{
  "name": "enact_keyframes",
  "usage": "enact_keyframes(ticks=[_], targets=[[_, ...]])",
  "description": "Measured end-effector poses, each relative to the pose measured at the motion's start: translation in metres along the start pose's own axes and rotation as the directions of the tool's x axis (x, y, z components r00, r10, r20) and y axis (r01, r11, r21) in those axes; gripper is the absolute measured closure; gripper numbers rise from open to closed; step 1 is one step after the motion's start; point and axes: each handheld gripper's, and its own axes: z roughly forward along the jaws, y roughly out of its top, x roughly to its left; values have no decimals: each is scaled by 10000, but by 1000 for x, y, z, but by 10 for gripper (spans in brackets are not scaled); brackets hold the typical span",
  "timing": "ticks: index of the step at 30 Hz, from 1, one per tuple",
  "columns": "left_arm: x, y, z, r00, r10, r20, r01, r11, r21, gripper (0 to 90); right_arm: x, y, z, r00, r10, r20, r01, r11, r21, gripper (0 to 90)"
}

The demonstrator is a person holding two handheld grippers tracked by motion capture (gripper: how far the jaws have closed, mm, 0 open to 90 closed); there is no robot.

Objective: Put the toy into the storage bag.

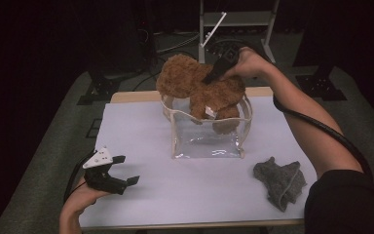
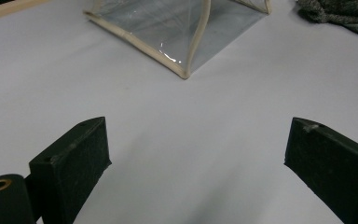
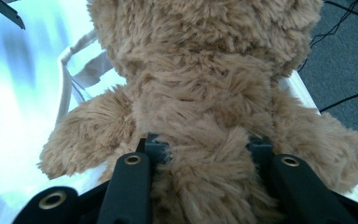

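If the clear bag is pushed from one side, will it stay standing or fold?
The clear bag probably folds: its thin see-through walls already bow between beige piping. It likely slides easily on the smooth white table cover. The teddy bear, held by the right gripper, may steady it.

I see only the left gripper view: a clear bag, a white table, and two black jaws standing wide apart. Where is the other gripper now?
Observer: The right gripper is above the clear bag, shut on a brown teddy bear.
Operator: Is the bear already inside the bag?
Observer: Partly. In the high view its legs hang into the open top; head and body are above the rim.
Operator: What is the grey thing at my upper right corner?
Observer: A crumpled grey cloth lying on the table, to the right of the bag and apart from it.
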Motion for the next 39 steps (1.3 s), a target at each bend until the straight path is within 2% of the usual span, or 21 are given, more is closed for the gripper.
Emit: enact_keyframes(ticks=[5,12,19,29,39], targets=[[-1,1,0,10000,52,10,-52,10000,5,56,2,-10,0,9999,64,-126,-63,10000,46,629],[-2,1,2,9999,97,61,-97,10000,24,56,7,-33,23,9984,141,-552,-122,9993,348,629],[-1,1,3,9999,87,80,-88,9999,97,56,8,-48,34,9953,436,-861,-392,9978,526,629],[-1,0,1,10000,71,62,-72,10000,36,56,11,-55,52,9934,409,-1070,-317,9957,871,629],[-2,0,0,10000,27,77,-27,10000,65,56,12,-62,77,9928,438,-1118,-285,9905,1343,630]])
